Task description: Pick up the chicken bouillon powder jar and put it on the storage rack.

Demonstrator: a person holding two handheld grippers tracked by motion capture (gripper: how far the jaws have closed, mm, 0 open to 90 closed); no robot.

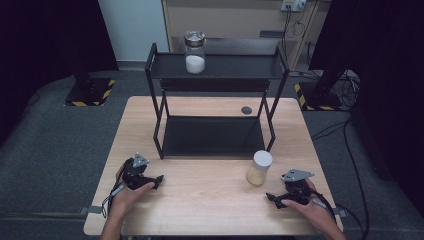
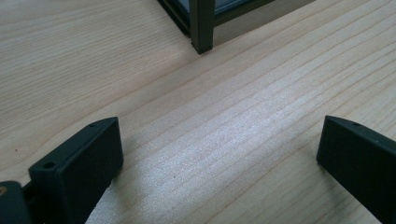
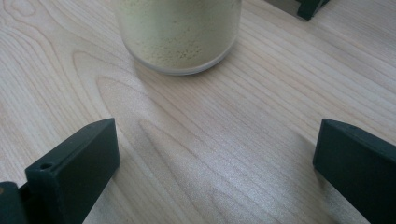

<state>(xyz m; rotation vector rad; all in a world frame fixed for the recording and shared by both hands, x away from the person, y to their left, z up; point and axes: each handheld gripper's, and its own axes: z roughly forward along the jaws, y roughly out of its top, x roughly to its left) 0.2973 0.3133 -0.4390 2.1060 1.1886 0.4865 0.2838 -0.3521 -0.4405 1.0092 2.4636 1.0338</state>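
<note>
Both grippers rest low over the table near its front edge, jaws spread wide with nothing between them: left gripper toward the front-left corner, right gripper toward the front-right. In the right gripper view the jar stands just ahead of the open jaws, apart from them. From the high view it is upright on the right half of the table, just in front of the shelf rack's front-right leg, with a pale lid and yellowish-tan powder or fine grain inside. A second jar, holding white contents, stands on the rack's top shelf near the left end. Handling judgement: clear rigid wall, glass or hard plastic, cannot tell which; smooth and likely slippery, moderately heavy with its fill, breakable if tipped or dropped. Best hold looks to be across the straight body below the lid, pads on opposite sides, jar kept upright.
</note>
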